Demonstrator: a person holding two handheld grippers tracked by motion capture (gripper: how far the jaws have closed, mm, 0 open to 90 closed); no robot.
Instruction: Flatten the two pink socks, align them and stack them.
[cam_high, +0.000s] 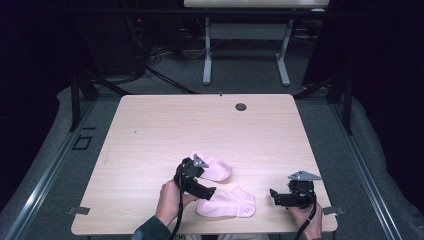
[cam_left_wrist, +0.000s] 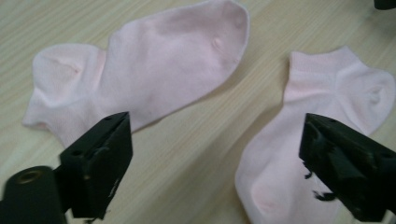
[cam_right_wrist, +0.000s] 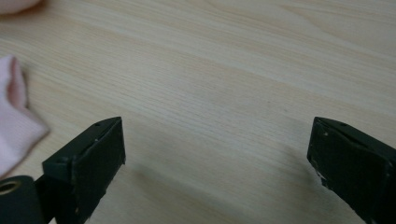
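Two pale pink ankle socks on a light wooden table (cam_high: 150, 130), near the front edge, side by side but not touching.

Far sock (cam_high: 214, 168): lying flat, just beside the left tool (cam_high: 202, 192), partly behind its grey plate in the high view. In the left gripper view, seen as the larger shape at upper left (cam_left_wrist: 154, 70), toe end pointing up and right, cuff end at far left.

Near sock (cam_high: 227, 204): flat on the table, closer to the front edge, just right of the left tool. In the left gripper view, at the right side (cam_left_wrist: 322, 112), partly behind the right-hand jaw.

Left tool (cam_left_wrist: 215, 163): held low over the table, between the two socks, jaws standing wide apart, nothing pressed between them. No earlier picture to compare. Bare wood in the gap, with an edge of each sock close to each jaw.

Right tool (cam_high: 275, 195): at the right part of the table near the front edge, well apart from the near sock, pointing toward it. Jaws wide apart here too (cam_right_wrist: 217, 158), holding nothing, bare table between them. A bit of the near sock (cam_right_wrist: 14, 121) at the left border of the right gripper view.

Small dark round hole (cam_high: 241, 107) near the far edge of the table.
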